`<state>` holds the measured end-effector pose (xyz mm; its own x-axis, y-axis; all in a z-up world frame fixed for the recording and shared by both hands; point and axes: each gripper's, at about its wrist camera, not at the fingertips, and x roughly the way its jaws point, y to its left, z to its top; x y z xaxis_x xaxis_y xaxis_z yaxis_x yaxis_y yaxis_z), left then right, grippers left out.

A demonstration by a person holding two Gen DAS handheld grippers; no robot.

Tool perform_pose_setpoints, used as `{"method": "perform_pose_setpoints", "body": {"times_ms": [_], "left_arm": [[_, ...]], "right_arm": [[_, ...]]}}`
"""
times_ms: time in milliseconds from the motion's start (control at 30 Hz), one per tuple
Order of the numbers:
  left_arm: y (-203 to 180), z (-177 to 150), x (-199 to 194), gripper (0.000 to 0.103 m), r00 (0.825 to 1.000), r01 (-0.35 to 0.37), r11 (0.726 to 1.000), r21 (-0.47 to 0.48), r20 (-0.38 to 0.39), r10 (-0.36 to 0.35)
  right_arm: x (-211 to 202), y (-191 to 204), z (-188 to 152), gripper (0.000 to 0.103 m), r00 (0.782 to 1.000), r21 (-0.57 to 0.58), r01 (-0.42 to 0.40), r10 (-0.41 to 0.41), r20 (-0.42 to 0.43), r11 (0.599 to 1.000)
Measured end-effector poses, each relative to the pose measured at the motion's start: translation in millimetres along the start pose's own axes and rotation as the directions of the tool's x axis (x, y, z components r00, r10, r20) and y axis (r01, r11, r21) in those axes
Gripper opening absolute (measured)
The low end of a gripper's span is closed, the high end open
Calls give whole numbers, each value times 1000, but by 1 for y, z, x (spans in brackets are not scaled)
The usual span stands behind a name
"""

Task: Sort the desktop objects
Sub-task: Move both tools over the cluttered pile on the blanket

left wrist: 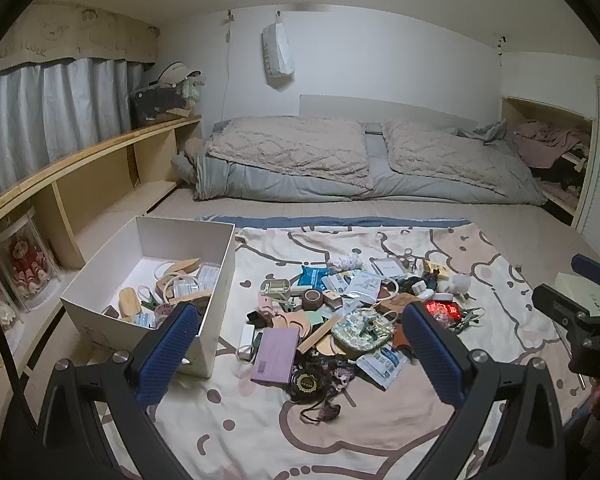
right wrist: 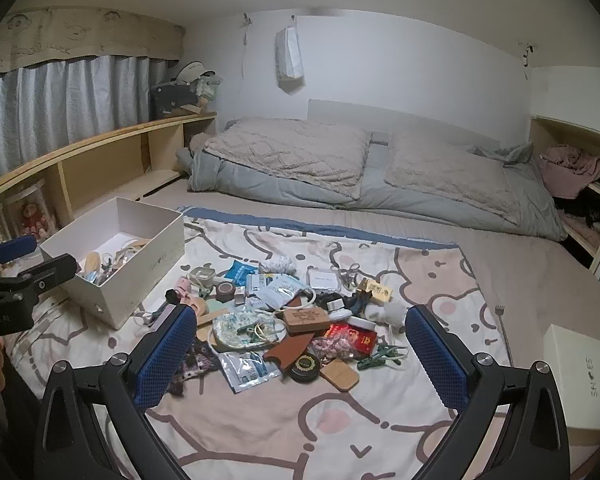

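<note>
A pile of small objects lies on a cartoon-print blanket [left wrist: 260, 432]: a purple box [left wrist: 275, 355], a round black tin [left wrist: 308, 382], a floral pouch [left wrist: 362, 332], a red packet [left wrist: 444, 310], foil sachets [left wrist: 380, 362], a tape roll [left wrist: 312, 298]. An open white box [left wrist: 216, 280] at the left holds several sorted items. My left gripper [left wrist: 300, 344] is open and empty, held above the near side of the pile. My right gripper [right wrist: 300, 344] is open and empty above the pile too; there I see a wooden block [right wrist: 306, 318], the black tin [right wrist: 305, 366] and green clips [right wrist: 380, 358].
A white shoe-box lid [right wrist: 580, 376] lies at the right. Folded quilts [left wrist: 340, 160] lie at the back. A wooden shelf [left wrist: 92, 184] runs along the left wall, with glass cases of dolls [left wrist: 24, 268] beneath. A cupboard nook with clothes [left wrist: 552, 152] is at the right.
</note>
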<state>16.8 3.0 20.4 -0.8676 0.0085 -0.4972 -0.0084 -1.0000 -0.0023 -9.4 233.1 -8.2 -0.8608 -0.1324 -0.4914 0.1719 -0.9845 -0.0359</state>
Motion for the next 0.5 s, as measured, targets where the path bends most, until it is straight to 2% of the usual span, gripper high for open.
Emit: {"method": "perform_pose_setpoints", "body": {"times_ms": [500], "left_arm": [[2, 10, -15, 103, 1000, 2, 1000, -13, 29, -1]], "right_arm": [[-19, -21, -5, 103, 999, 27, 16, -17, 31, 1000]]}}
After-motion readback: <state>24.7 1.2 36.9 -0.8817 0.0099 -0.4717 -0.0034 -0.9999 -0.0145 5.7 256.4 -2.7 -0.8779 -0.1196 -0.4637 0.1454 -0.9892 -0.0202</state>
